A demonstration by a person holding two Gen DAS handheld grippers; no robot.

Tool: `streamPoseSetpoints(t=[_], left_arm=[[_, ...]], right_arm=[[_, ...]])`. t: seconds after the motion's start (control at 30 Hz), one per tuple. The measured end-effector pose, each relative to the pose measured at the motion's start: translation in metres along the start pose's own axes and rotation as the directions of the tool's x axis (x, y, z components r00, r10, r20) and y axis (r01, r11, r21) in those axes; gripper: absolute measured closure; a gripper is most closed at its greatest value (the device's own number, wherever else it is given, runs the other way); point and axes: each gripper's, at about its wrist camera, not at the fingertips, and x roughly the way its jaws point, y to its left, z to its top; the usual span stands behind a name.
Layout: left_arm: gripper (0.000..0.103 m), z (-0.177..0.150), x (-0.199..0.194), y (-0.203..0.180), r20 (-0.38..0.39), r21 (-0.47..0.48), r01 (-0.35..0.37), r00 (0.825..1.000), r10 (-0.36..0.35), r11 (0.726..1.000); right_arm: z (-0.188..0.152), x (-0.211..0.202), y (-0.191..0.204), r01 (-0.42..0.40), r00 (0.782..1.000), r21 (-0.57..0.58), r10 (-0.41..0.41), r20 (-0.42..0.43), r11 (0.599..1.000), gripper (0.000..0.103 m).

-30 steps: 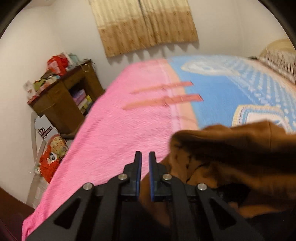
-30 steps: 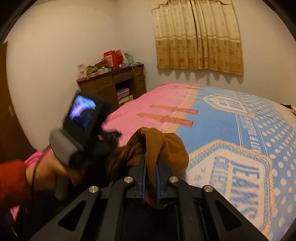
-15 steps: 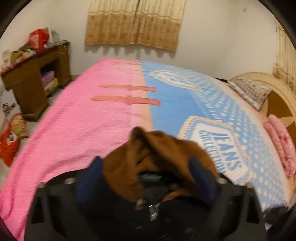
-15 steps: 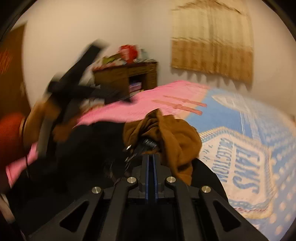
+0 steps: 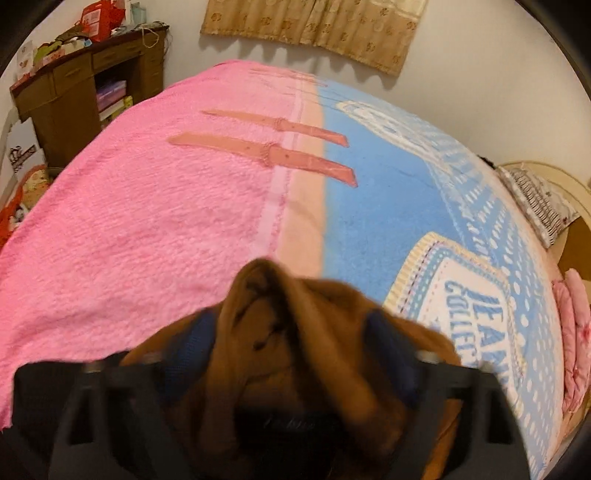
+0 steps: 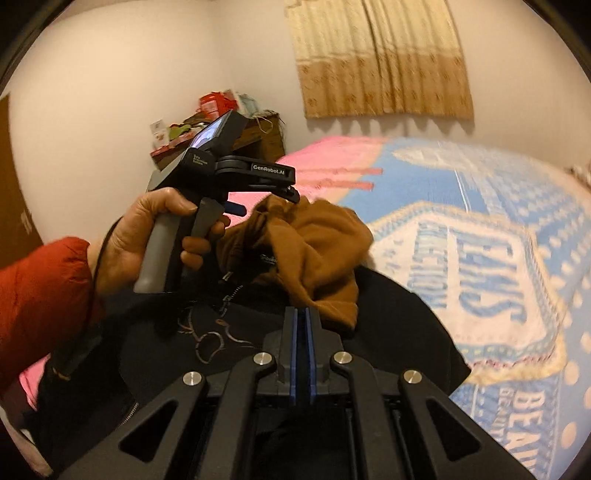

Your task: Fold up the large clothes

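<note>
- Left wrist view: the left tool (image 5: pixel 291 339) points down at the bed (image 5: pixel 147 221), its two blue-padded fingers (image 5: pixel 195 343) standing apart with a bunched fold of the brown garment (image 5: pixel 295 332) between them. Its jaws have just been closing from a wider spread; the picture is blurred, so whether the pads press on the cloth cannot be told.
- The brown garment lies heaped at the near edge of the bed, on the seam where the pink half of the blanket meets the blue half, and its lower part runs dark under the tool body.
- Across the bed the blue half carries a printed label patch (image 5: pixel 476 306); a striped pillow (image 5: pixel 535 199) lies at the far right by the headboard.
- A brown cabinet (image 5: pixel 70 96) stacked with clutter stands against the wall to the left, and a beige curtain (image 5: pixel 314 26) hangs above the far side of the bed.
- Right wrist view: the right tool (image 6: pixel 303 321) has its blue pads brought together, with no cloth visibly between them; the tips sit just at the lower edge of the brown cloth and over the black part of the garment (image 6: pixel 388 314).
- In that same view a hand (image 6: pixel 147 236) in a red sleeve (image 6: pixel 40 302) grips the handle of the left tool, whose fingers reach into the top of the brown heap.
</note>
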Motion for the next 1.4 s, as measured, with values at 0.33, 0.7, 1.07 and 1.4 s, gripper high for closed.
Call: streamPoseSetpoints(t=[0.33,0.7,1.07,1.4], left_arm=[[0.094,-0.017,-0.105,0.026,0.245,-0.009,0.176,0.955,-0.169,0.984],[0.101,-0.106,-0.179,0.076,0.347,0.011,0.11,0.932,-0.107,0.994],[0.004,-0.052,-0.108,0.042,0.231,0.08,0.109,0.965,-0.125,0.991],[0.017,-0.03,-0.032,0.041,0.047,-0.058,0.124,0.991,-0.121,0.991]], right_arm=[[0.001,-0.003,-0.026,-0.126,0.992,0.223,0.127,0.014,0.967,0.098],[0.001,-0.023,-0.033,-0.218,0.976,0.405,0.206,0.074,0.888,0.098],[-0.012,0.009,-0.032,-0.487,0.837,0.663,0.52,0.169,0.569,0.0],[-0.019,0.064,-0.036,-0.418,0.845,0.789,0.513,0.155,0.451,0.001]])
